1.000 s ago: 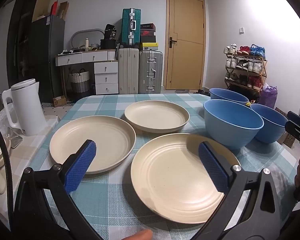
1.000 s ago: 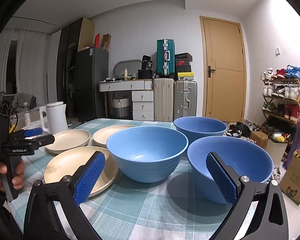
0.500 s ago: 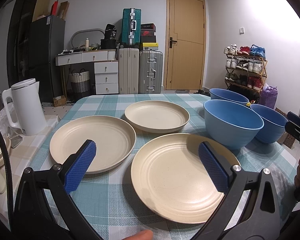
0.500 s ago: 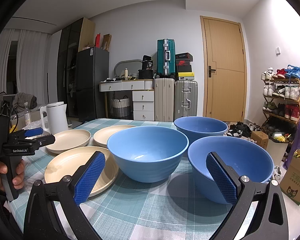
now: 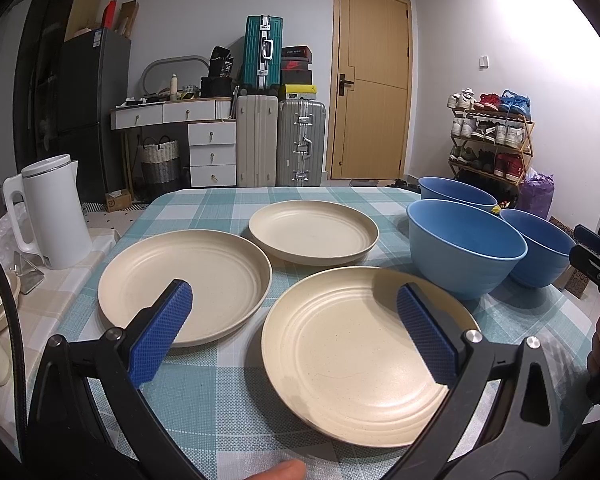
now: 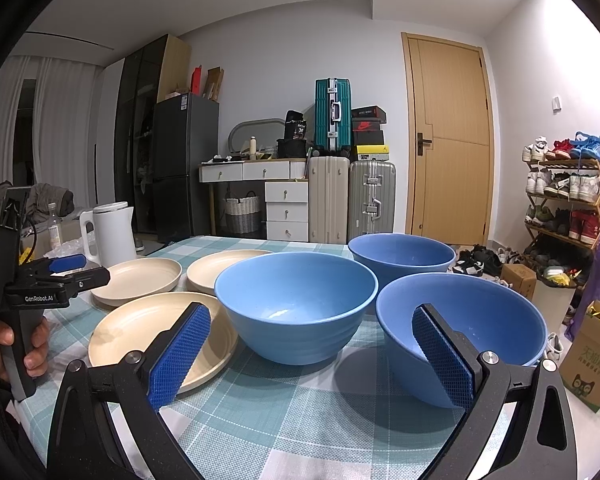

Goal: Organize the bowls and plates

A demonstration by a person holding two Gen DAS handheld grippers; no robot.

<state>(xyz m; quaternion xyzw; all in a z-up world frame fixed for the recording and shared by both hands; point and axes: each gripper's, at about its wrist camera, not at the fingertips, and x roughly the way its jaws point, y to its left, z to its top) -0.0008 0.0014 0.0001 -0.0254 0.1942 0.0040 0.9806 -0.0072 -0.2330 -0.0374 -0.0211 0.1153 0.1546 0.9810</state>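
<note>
Nearest the left gripper (image 5: pixel 294 336) lay a cream plate (image 5: pixel 356 360) on the checked tablecloth (image 5: pixel 220 400), its rim just under the spread fingers. Left of that plate sat a second plate (image 5: pixel 204 280), close but apart; behind both lay a third plate (image 5: pixel 314 232). Right of the near plate stood a blue bowl (image 5: pixel 466 252), with a second bowl (image 5: pixel 540 246) beside it toward the table edge and a third bowl (image 5: pixel 456 194) behind. A white kettle (image 5: pixel 50 212) stood off the cloth, left of the second plate. Beyond the table were suitcases (image 5: pixel 280 140), a wooden door (image 5: pixel 370 84) and, right of the door, a shoe rack (image 5: pixel 492 132).

The left gripper hovered wide open over the near plate, blue pads (image 5: pixel 162 338) touching nothing. The right gripper (image 6: pixel 310 356) was likewise wide open and empty; in its own view the middle bowl (image 6: pixel 296 304) sat between its fingers and the right-hand bowl (image 6: pixel 464 334) lay partly behind its right pad (image 6: pixel 442 356). A hand (image 6: pixel 4 340) gripped the left gripper's handle at that view's left edge. Nothing blocked either gripper's reach to plates or bowls.
</note>
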